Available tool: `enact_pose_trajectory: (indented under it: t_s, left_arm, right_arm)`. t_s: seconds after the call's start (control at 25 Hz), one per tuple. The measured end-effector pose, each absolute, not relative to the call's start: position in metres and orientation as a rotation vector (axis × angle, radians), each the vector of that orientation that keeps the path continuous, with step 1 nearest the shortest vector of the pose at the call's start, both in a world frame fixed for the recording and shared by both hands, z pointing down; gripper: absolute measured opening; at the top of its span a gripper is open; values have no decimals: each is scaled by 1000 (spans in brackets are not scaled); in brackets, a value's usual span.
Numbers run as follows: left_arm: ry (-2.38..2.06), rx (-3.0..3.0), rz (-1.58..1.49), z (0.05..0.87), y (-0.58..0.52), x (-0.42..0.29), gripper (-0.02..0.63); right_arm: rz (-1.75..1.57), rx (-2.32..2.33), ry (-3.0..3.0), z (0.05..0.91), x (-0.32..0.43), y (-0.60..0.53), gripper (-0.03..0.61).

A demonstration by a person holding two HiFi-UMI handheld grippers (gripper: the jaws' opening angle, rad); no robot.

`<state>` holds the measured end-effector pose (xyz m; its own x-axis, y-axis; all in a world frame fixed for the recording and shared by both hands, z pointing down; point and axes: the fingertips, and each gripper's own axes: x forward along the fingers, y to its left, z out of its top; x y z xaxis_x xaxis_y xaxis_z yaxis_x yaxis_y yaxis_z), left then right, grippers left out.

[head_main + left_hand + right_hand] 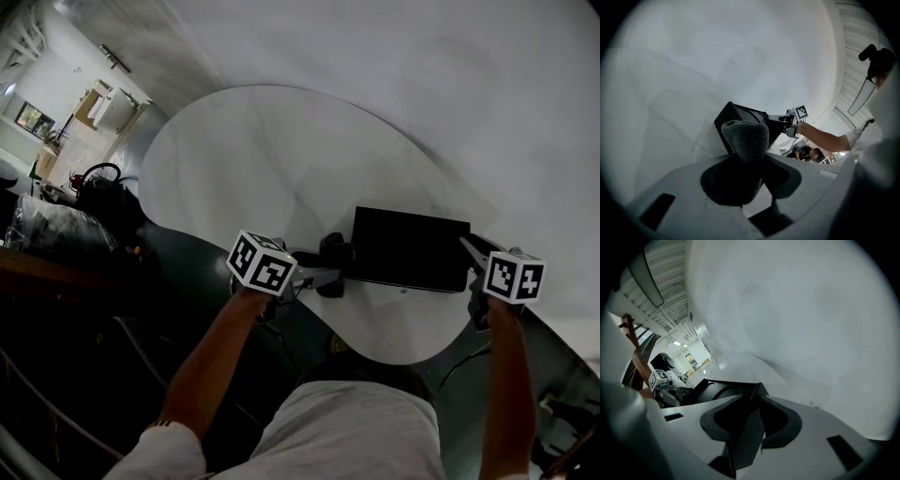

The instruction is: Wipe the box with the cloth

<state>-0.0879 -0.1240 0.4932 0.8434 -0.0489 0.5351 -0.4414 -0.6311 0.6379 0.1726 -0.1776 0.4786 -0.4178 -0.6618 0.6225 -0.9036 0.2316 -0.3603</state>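
Observation:
A black open-topped box point(411, 248) lies on the white table point(272, 150) near its front edge. My left gripper point(323, 270) is shut on a dark grey cloth point(334, 251), which touches the box's left end. In the left gripper view the cloth point(745, 138) bulges out between the jaws, with the box point(740, 116) right behind it. My right gripper point(472, 255) is shut on the right end of the box. A corner of the box wall point(747, 427) sits between its jaws in the right gripper view. The left gripper point(661, 380) shows at the box's far end there.
The table's curved front edge point(394, 356) runs just below the box. A black bag point(103, 192) and other clutter stand on the floor to the left. The person's torso point(347, 422) is close to the table edge.

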Motion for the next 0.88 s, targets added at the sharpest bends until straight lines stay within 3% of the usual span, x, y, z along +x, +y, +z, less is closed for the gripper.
enact_pose_trajectory:
  t_s: [0.32,0.88]
  left_arm:
    - [-345,2223,595,479,-122,-91,115]
    - [-506,2289,546,489,-230,-77,117]
  right_arm:
    - [997,1447,-2174,480,174,-179,111]
    - [1008,1452,-2184,480,172,-179,110]
